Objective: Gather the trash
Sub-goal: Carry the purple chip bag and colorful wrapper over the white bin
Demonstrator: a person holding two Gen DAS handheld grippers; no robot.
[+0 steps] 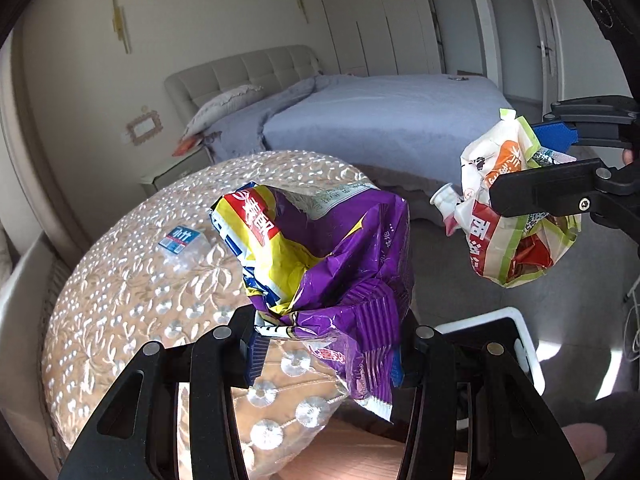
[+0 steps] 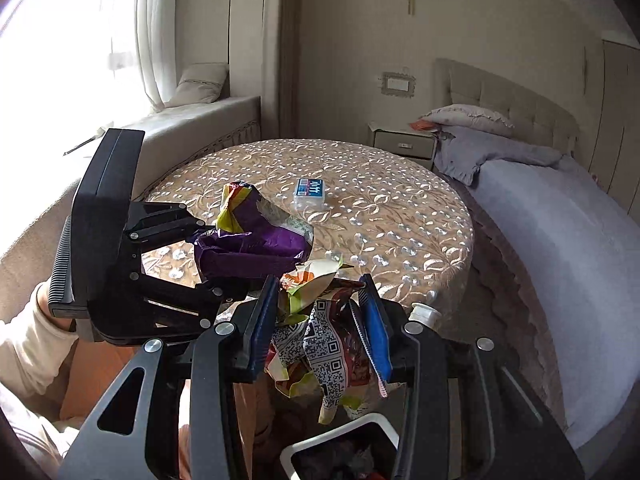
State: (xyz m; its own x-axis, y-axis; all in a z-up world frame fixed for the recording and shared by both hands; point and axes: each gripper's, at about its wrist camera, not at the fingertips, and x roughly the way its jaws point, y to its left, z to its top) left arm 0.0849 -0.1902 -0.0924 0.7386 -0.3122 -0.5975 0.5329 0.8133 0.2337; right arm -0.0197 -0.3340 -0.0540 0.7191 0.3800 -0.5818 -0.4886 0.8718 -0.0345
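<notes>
My left gripper (image 1: 324, 340) is shut on a crumpled purple and yellow snack bag (image 1: 320, 252), held above the near edge of the round table (image 1: 120, 280). In the right wrist view the left gripper (image 2: 208, 256) holds that purple bag (image 2: 252, 244). My right gripper (image 2: 320, 312) is shut on a crumpled white, orange and green wrapper (image 2: 320, 344) with a QR code, above the white trash bin (image 2: 340, 436). In the left wrist view the right gripper (image 1: 536, 156) holds this wrapper (image 1: 508, 216) to the right of the table.
A flattened clear plastic bottle with a blue label (image 2: 309, 191) lies mid-table; it also shows in the left wrist view (image 1: 182, 242). A bed (image 1: 380, 120) stands beyond the table, a nightstand (image 2: 404, 142) beside it, a window seat (image 2: 192, 120) at left.
</notes>
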